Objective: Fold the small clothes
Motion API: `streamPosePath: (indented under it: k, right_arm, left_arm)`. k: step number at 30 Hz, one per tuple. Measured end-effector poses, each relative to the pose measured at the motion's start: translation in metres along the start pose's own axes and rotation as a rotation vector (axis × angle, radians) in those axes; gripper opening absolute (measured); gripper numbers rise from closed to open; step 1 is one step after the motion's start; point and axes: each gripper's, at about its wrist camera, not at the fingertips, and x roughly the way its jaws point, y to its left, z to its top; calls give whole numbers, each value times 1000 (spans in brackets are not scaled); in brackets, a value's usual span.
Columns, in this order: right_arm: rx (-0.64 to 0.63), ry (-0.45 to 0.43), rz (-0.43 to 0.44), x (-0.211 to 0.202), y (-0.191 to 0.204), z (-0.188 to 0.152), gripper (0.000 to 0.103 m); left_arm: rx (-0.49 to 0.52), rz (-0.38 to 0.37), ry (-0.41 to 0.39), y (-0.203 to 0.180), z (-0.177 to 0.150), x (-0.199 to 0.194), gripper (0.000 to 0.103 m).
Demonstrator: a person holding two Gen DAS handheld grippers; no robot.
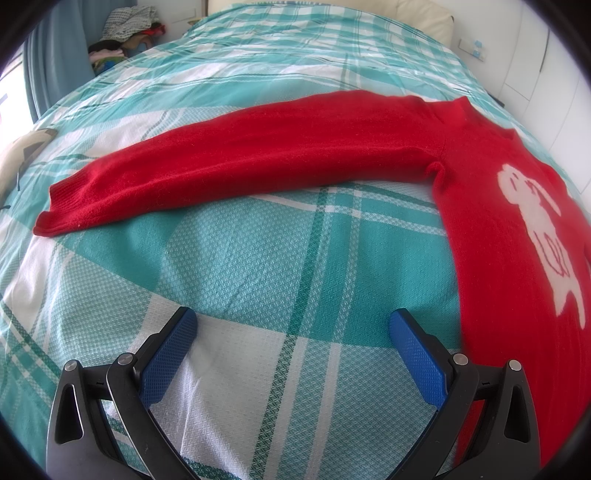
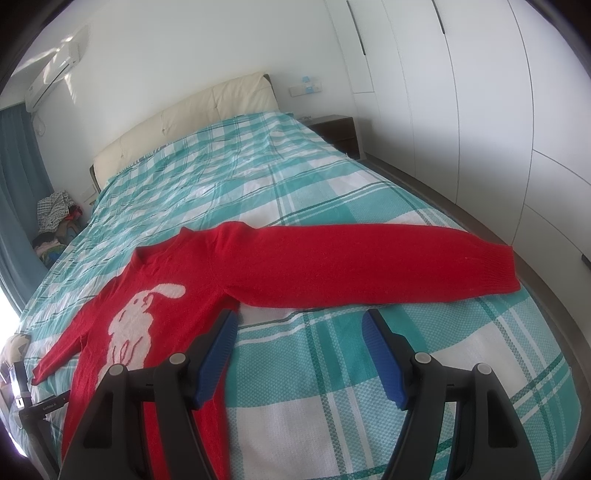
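A red knitted sweater (image 1: 491,236) (image 2: 177,258) with a white rabbit on the chest lies flat on the bed, face up, both sleeves stretched straight out to the sides. One sleeve (image 1: 229,162) runs left across the left wrist view; the other sleeve (image 2: 388,266) runs right in the right wrist view. My left gripper (image 1: 293,319) hovers open over bare bedspread, below that sleeve and left of the sweater's body. My right gripper (image 2: 300,321) is open too, its left finger over the sweater's side edge under the armpit, nothing between the pads.
The bed wears a teal and white checked bedspread (image 1: 258,266) (image 2: 332,192) with a cream headboard (image 2: 192,114) at the far end. A pile of clothes (image 1: 125,33) sits beside the bed. White wardrobe doors (image 2: 480,110) and a dark nightstand (image 2: 336,129) stand on the right.
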Motion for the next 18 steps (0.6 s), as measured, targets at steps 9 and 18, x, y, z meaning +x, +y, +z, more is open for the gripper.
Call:
streamPosePath:
  k: [9,18]
  right_arm:
    - [8,8,-3,1,-2,-1,70]
    - [0,16,2,3,2,-3,70]
  left_arm:
    - [0,0,0,0,0,0,103]
    - [0,0,0,0,0,0,103]
